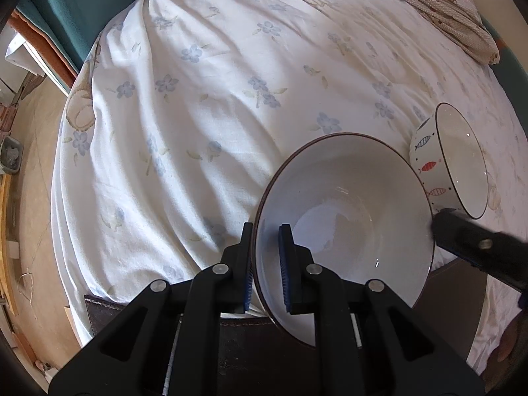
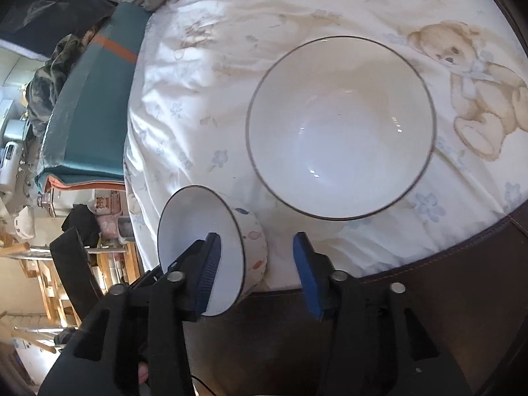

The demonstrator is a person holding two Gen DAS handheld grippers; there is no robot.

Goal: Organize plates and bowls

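My left gripper (image 1: 265,231) is shut on the rim of a white bowl with a brown edge (image 1: 346,217), held tilted at the bed's foot. A fish-patterned bowl (image 1: 429,168) lies tipped on its side, touching that bowl on the right. One finger of my right gripper (image 1: 462,234) shows beside its base. In the right wrist view the patterned bowl (image 2: 250,241) has its wall between the open fingers of my right gripper (image 2: 257,241), the left pad inside the bowl and the right pad well clear. A larger white bowl (image 2: 340,128) sits upright on the sheet beyond.
The bed sheet (image 1: 198,99) is white with blue flowers and a teddy bear print (image 2: 475,85). A brown leather footboard (image 2: 412,313) runs under both grippers. A patterned pillow (image 1: 445,10) lies at the far corner. Teal bedding (image 2: 92,115) and a cluttered floor (image 1: 26,198) are off to the left.
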